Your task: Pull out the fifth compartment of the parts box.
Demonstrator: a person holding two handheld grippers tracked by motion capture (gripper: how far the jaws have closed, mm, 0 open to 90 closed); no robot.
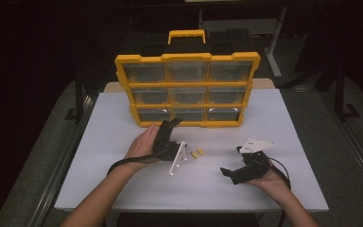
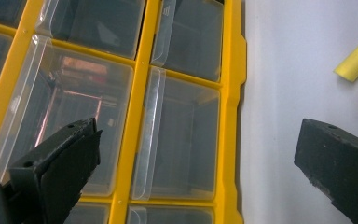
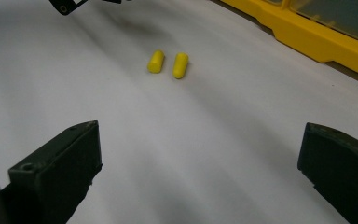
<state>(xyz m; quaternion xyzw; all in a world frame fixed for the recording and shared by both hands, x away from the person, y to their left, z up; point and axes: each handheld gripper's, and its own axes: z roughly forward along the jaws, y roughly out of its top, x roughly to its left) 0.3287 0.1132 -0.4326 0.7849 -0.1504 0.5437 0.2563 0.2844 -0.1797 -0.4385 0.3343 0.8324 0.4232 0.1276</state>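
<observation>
Two yellow earplugs (image 3: 168,64) ahead of the right gripper (image 3: 200,163), jaws wide apart like the left gripper's (image 2: 191,163) — probably light, soft, compressible — pinch mid-body.

A white table (image 1: 123,179) with a plain matte top carries everything; a yellow organiser case (image 1: 187,90) with clear drawer fronts and a yellow handle stands upright on it at the middle of the far edge; two small yellow earplugs (image 1: 197,153) lie side by side, just apart, near the table's middle, in front of the case and well clear of the near edge and both side edges.
</observation>
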